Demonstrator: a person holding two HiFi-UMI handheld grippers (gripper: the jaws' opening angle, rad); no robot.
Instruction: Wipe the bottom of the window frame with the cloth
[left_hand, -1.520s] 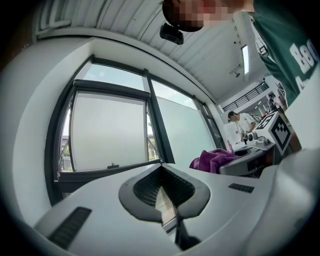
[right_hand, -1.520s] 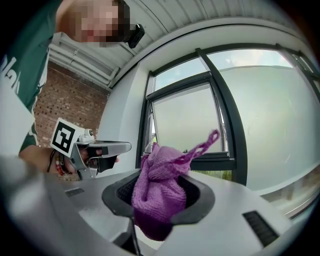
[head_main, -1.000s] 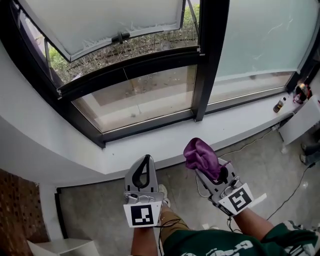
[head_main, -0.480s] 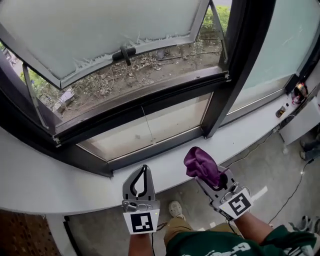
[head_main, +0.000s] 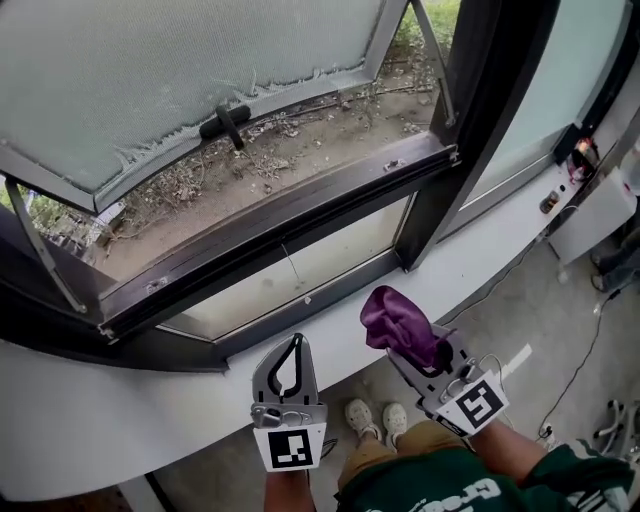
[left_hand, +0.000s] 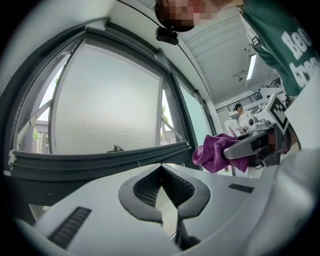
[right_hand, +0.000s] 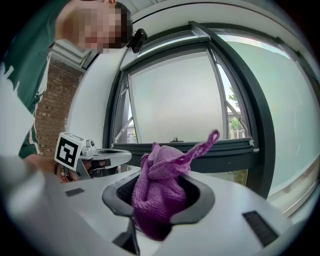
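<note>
Head view: the left gripper (head_main: 290, 345) and right gripper (head_main: 405, 340) are held over the white sill (head_main: 120, 410), apparently short of the dark window frame (head_main: 270, 245). The purple cloth (head_main: 398, 322) is bunched at the right gripper's tip.
Left gripper view: the jaw tips are seen pressed together, with nothing between them.
Right gripper view: the jaws are clamped on the cloth, with one corner sticking up.

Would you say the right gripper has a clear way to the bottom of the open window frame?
Probably yes: the right gripper, shut on the purple cloth, is above the white sill, and nothing stands between it and the frame's bottom rail.
</note>
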